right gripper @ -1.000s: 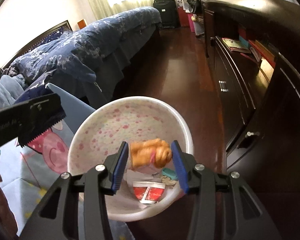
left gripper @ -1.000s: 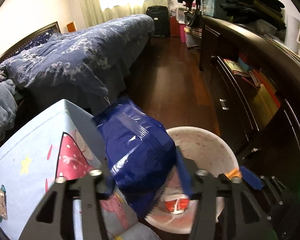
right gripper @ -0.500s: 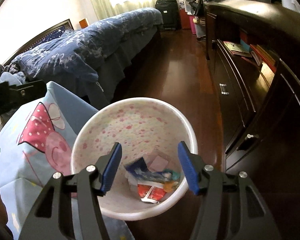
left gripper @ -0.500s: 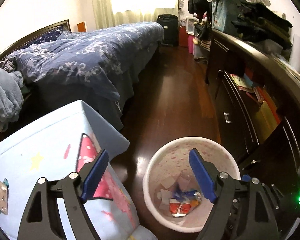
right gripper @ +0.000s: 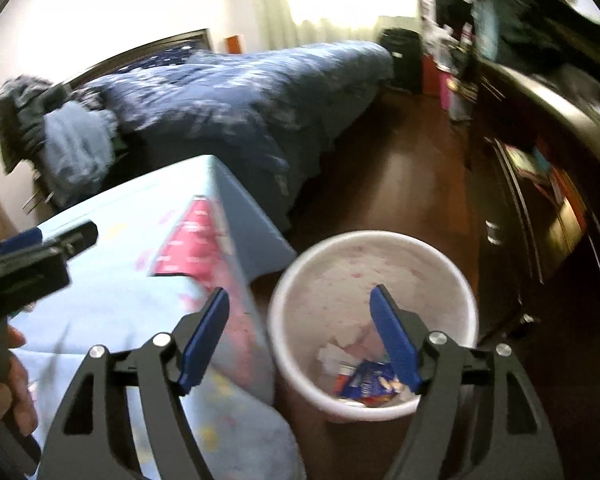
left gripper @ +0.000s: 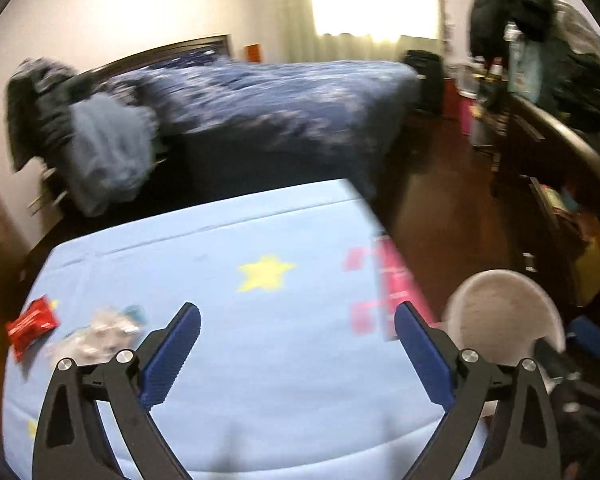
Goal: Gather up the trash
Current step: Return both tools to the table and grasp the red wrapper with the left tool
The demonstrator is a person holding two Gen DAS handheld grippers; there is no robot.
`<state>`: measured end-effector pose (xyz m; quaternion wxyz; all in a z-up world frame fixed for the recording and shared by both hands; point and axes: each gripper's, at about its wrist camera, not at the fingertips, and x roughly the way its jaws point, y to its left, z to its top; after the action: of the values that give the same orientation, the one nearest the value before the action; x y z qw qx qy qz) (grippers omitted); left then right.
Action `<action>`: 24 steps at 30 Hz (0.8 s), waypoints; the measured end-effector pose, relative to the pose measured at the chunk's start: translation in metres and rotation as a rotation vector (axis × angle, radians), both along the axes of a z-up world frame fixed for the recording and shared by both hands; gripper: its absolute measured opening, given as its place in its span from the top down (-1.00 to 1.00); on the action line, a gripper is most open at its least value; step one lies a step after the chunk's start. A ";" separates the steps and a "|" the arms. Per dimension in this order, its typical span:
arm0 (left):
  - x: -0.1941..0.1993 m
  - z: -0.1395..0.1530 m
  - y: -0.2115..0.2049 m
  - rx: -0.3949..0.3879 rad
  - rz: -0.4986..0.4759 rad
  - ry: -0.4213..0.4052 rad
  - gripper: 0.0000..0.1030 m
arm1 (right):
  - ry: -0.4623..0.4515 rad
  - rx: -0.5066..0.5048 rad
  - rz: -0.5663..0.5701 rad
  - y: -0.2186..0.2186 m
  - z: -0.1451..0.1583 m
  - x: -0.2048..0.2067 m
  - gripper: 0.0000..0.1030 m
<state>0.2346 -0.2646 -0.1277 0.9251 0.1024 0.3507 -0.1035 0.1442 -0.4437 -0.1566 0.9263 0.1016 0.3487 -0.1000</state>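
Both tools empty-handed right now. Left gripper out over the pale blue cloth-covered table, blue pads spread wide and widening further, nothing between them but cloth. Pointed down and across the tabletop, probably lining up on what is left to pick.

And there it is, at the table's left edge: a red foil wrapper lying flat, just beside a crumpled clear plastic packet with something teal tucked against it. Both untouched, loose on the cloth, within easy reach of that open left tool. Blurred, so no telling exactly what the clear piece is.

Over to the right gripper, straddling the gap between table corner and bin, jaws opening too, nothing gripped. One pad above the draped tablecloth, the other above the rim of the round white pink-speckled wastebasket.

Wastebasket parked on the dark wooden floor, tight against the table corner, handy for short drops. Down at its bottom: a blue printed wrapper, a scrap of red and some white paper pieces.

A hand visible at the left edge of the right view, wrapped around the other tool's handle.

Judging by the layout: two pieces to go.
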 end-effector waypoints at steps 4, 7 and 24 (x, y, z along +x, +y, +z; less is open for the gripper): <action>0.006 -0.008 0.046 0.033 0.083 0.004 -0.88 | 0.002 -0.002 0.089 0.039 0.008 0.011 -0.46; 0.009 -0.012 0.085 0.033 0.144 0.004 -0.88 | 0.007 -0.018 0.160 0.071 0.012 0.018 -0.46; 0.075 -0.025 0.316 -0.121 0.644 0.088 -0.92 | 0.019 -0.127 0.496 0.244 0.027 0.053 -0.49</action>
<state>0.3094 0.0518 -0.1531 0.8986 -0.0734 0.3981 0.1695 0.1971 -0.1993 -0.1293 0.9237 -0.0463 0.3647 0.1078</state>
